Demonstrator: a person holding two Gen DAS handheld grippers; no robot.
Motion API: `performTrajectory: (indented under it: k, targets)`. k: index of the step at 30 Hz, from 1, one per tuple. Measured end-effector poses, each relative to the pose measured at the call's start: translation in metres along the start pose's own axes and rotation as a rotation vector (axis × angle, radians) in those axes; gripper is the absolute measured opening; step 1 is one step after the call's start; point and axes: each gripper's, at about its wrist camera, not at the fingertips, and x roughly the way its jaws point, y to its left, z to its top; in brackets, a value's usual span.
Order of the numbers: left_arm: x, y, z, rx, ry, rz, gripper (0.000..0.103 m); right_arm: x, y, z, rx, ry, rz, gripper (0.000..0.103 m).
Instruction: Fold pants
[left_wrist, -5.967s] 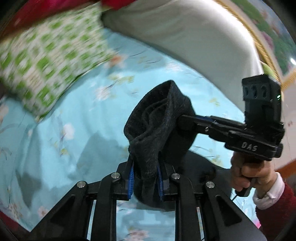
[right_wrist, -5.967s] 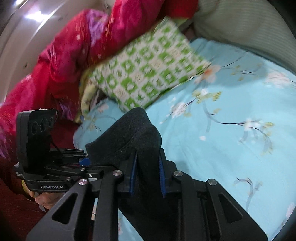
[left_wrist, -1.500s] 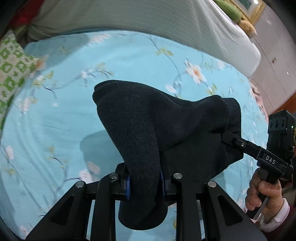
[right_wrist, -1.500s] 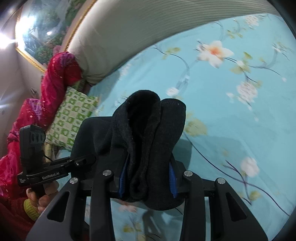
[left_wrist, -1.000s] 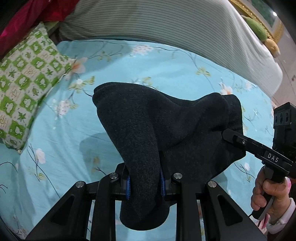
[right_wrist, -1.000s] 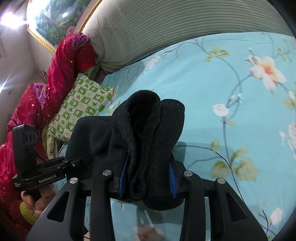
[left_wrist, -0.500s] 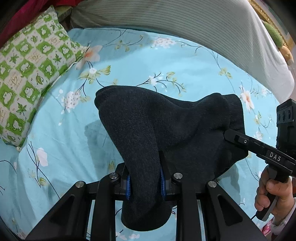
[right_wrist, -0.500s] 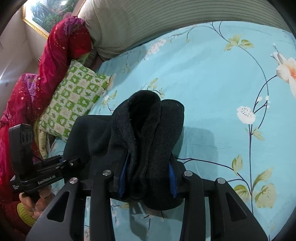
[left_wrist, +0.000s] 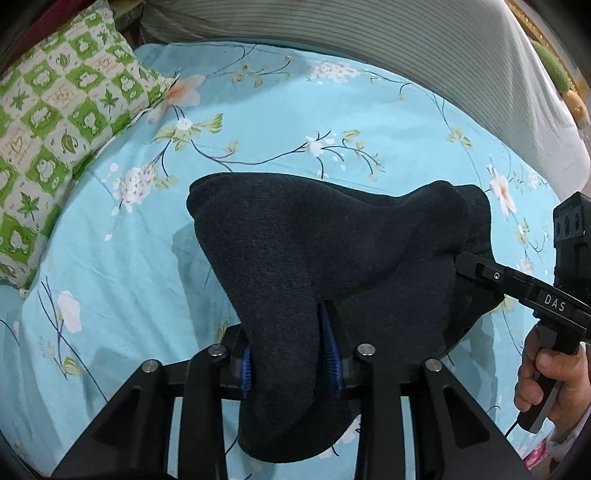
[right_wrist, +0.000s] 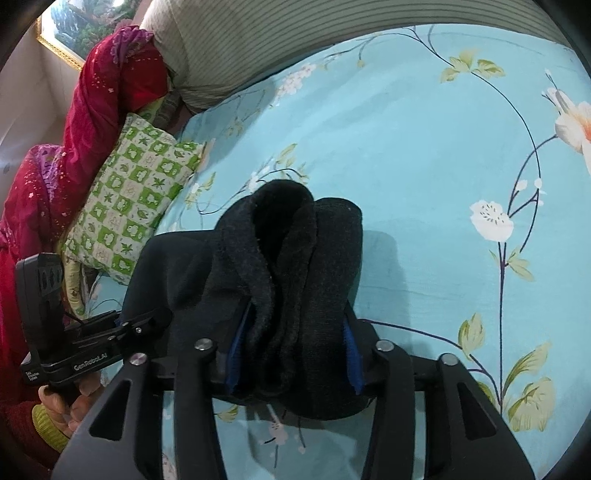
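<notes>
Light-blue bed sheet with a printed flower pattern covers the bed and fills most of both views. Along its far edge lies a striped grey bolster. A green-and-white checked pillow rests at the far left, and in the right wrist view a red blanket is bunched beside it, below a gold-framed picture on the wall.

The pants, of dark knit fabric, are folded into a thick bundle and held between the two grippers just above the sheet, near the middle of the bed.

Left gripper: the left end of the bundle passes between the blue pads. The jaws are opening at a narrow setting; fabric still fills the gap and both pads touch it.

Right gripper: several stacked layers of the right end sit between its pads. The jaws are opening at a moderate setting, with fabric in contact on both sides.

A hand holds the right gripper's handle at the right edge of the left wrist view.
</notes>
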Motion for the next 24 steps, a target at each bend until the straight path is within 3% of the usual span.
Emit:
performTrajectory:
  k: [9, 17, 20, 24]
  targets:
    - [0.002, 0.006, -0.004, -0.009, -0.014, 0.01, 0.056, 0.005, -0.012, -0.002, -0.004, -0.008, -0.021, 0.066]
    - [-0.006, 0.007, -0.005, -0.019, -0.011, 0.025, 0.064, -0.009, -0.013, -0.003, 0.025, -0.039, -0.03, 0.068]
    - [-0.009, 0.008, -0.008, -0.032, -0.015, 0.068, 0.072, -0.015, -0.017, -0.005, 0.048, -0.051, -0.03, 0.068]
    - [-0.014, 0.006, -0.013, -0.042, -0.021, 0.105, 0.075, -0.02, -0.015, -0.007, 0.048, -0.046, -0.056, 0.068]
